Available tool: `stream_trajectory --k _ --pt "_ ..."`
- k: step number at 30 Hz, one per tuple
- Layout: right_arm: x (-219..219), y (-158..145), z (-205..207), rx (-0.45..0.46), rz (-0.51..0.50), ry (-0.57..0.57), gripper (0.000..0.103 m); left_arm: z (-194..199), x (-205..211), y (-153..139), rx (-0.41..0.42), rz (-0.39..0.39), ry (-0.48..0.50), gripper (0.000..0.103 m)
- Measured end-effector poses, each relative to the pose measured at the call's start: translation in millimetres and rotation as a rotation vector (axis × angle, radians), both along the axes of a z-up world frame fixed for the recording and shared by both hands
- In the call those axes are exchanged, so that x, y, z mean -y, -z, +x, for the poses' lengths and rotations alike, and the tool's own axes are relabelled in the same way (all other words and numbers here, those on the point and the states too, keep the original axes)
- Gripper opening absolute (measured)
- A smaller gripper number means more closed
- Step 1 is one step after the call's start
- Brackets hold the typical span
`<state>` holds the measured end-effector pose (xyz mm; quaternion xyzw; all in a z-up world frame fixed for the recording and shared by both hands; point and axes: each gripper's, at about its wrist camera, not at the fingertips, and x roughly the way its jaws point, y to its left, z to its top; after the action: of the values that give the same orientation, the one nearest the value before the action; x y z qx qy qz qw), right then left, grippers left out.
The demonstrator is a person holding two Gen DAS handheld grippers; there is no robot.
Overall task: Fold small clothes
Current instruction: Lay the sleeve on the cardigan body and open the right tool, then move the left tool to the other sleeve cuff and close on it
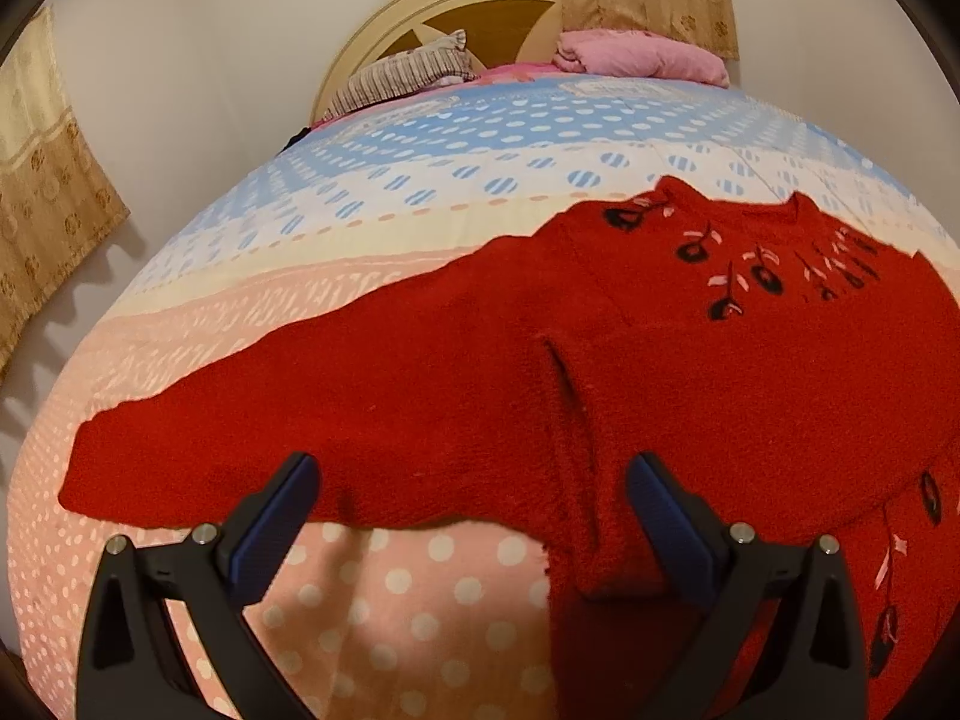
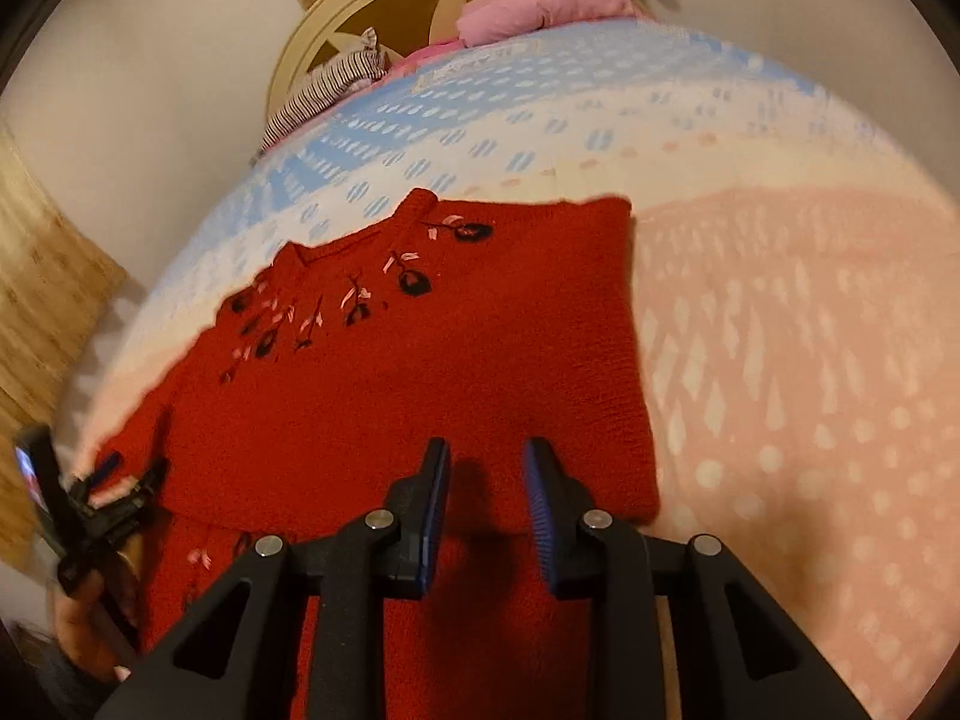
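Observation:
A red knit sweater (image 1: 690, 372) with black and pink flower embroidery lies flat on the bed, neck toward the headboard. Its left sleeve (image 1: 288, 420) stretches out to the left. In the right wrist view the sweater (image 2: 420, 384) has its right side folded in to a straight edge. My left gripper (image 1: 474, 480) is wide open just above the sleeve's near edge, close to the armpit. My right gripper (image 2: 487, 456) is open with a narrow gap, over the sweater's lower body, holding nothing. The left gripper also shows at the left edge of the right wrist view (image 2: 120, 480).
The bed (image 1: 420, 228) has a dotted pink, cream and blue cover. A striped pillow (image 1: 402, 75) and a pink blanket (image 1: 642, 54) lie by the round headboard (image 1: 480, 6). Beige curtains (image 1: 48, 228) hang on the left wall.

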<state>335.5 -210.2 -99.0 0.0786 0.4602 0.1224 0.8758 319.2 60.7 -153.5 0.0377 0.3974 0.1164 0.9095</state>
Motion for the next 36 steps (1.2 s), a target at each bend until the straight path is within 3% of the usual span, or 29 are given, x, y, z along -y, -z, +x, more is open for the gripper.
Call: stream_trajectory --k 4,7,9,10,12,18,21,22,25,27,33,36 --pt "-26 -11 -2 0.051 -0.015 -0.085 0.046 -12 -14 -4 0.005 -0.079 -0.003 0.103" --pt "-15 20 14 -0.045 -0.104 -0.005 0.046 -29 -32 -13 0.030 -0.095 -0.004 0.103" --pt "-8 23 9 -0.020 -0.092 -0.003 0.046 -45 -52 -23 0.062 -0.081 -0.019 0.103" --pt "-13 20 5 -0.003 -0.138 -0.008 0.046 -51 -64 -26 0.070 -0.077 -0.036 0.103" --pt "-32 13 -2 0.012 -0.226 -0.031 0.046 -57 -87 -30 0.071 -0.080 -0.076 0.103" --pt "-109 -12 -17 0.061 -0.113 -0.251 0.050 -73 -175 -18 0.027 -0.159 -0.260 0.103" --pt "-146 5 -22 0.073 -0.189 -0.319 0.051 -94 -220 -12 0.045 -0.208 -0.374 0.103" --pt "-152 16 -22 0.064 -0.230 -0.316 0.051 -101 -234 -11 0.054 -0.235 -0.410 0.103" --pt "-147 30 -30 0.135 -0.208 -0.268 0.057 -121 -272 -6 0.083 -0.361 -0.482 0.097" --pt "-143 31 -28 0.131 -0.186 -0.258 0.058 -133 -297 -1 0.118 -0.506 -0.516 0.091" --pt "-146 31 -31 0.146 -0.243 -0.233 0.068 -143 -308 7 0.263 -0.831 -0.525 0.087" --pt "-141 31 -32 0.136 -0.229 -0.209 0.076 -136 -304 12 0.279 -0.923 -0.508 0.087"
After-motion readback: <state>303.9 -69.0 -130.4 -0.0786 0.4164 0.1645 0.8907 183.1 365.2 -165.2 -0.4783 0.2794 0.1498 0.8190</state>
